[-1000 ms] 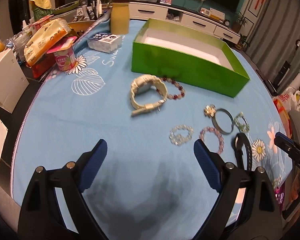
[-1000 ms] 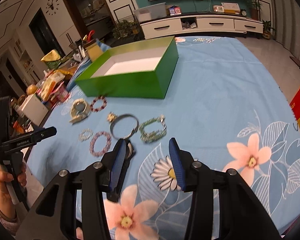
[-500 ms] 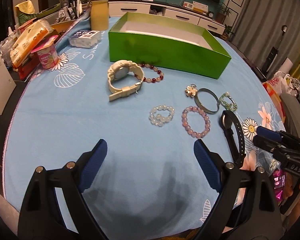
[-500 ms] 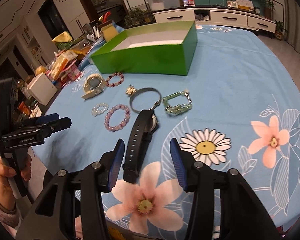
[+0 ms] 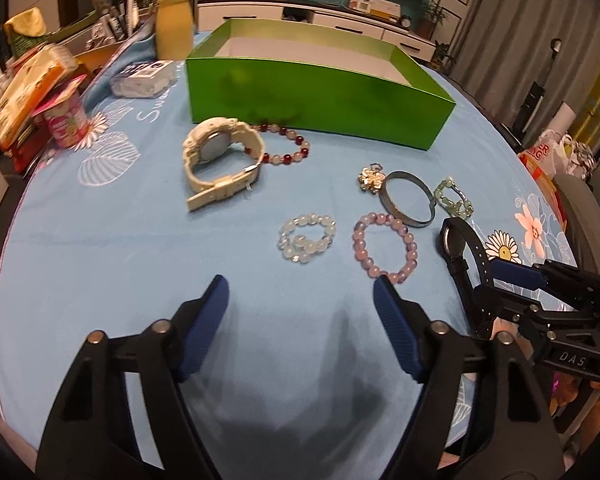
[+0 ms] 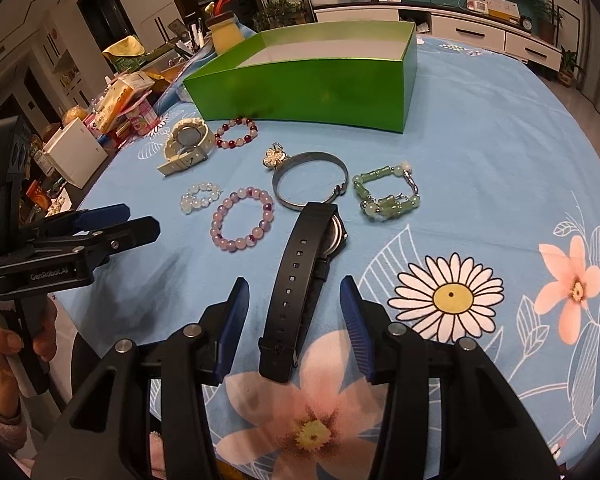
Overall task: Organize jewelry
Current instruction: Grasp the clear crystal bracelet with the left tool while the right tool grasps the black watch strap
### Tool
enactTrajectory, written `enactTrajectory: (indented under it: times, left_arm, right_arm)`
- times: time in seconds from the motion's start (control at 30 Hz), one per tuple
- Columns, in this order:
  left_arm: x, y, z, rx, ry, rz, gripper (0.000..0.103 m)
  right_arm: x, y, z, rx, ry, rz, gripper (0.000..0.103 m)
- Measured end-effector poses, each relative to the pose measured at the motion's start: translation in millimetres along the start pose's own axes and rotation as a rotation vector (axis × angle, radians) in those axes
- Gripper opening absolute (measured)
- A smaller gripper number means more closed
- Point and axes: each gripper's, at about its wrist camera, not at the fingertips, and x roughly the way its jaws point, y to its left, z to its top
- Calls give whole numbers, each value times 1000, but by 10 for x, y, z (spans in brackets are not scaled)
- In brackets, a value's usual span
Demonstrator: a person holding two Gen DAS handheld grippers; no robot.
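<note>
Right gripper (image 6: 294, 312) sitting low over the near edge of the blue floral tablecloth (image 6: 480, 128), jaws apart with the strap of the black watch (image 6: 300, 264) lying between them, pads not touching it as far as can be told. Left gripper (image 5: 300, 308) off to the left, jaws closing on nothing but bare cloth, nothing gripped. Rest of the jewelry spread just beyond: pink bead bracelet (image 5: 384, 246) and clear bead bracelet (image 5: 306, 238) nearest, then silver bangle (image 6: 310, 180) touching the far end of the black watch, gold flower brooch (image 6: 275, 157) right by the bangle, green bead bracelet (image 6: 386, 194) to the right. Farther back, cream watch (image 5: 220, 160) beside a red-and-white bead bracelet (image 5: 286, 146). Open green box (image 5: 320, 96) at the far side, nothing visible inside from here.
</note>
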Motion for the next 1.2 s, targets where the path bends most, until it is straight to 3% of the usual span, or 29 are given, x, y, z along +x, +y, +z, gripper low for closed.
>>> enactTrajectory:
  times: [0.23, 0.57, 0.77, 0.8, 0.83, 0.93, 1.0, 1.2]
  left_arm:
    - [187, -96, 99, 66, -5, -1, 55]
    - [370, -133, 147, 109, -6, -4, 23]
    - [374, -124, 174, 80, -7, -17, 13]
    - [356, -121, 176, 75, -13, -18, 3]
    - [340, -115, 181, 68, -13, -27, 0]
    - [267, -104, 187, 53, -31, -44, 0]
    - [237, -84, 187, 39, -37, -54, 0]
    - [132, -7, 180, 1, -49, -81, 0]
  right_arm:
    - [33, -43, 15, 14, 2, 4, 48]
    - [68, -82, 30, 31, 3, 16, 48]
    - [90, -78, 46, 32, 1, 10, 48]
    - [97, -74, 47, 31, -1, 8, 48]
    - [102, -69, 49, 27, -2, 4, 48]
    - [111, -63, 56, 24, -9, -4, 48]
    - [110, -62, 64, 26, -16, -5, 45]
    - [132, 11, 80, -6, -22, -22, 19]
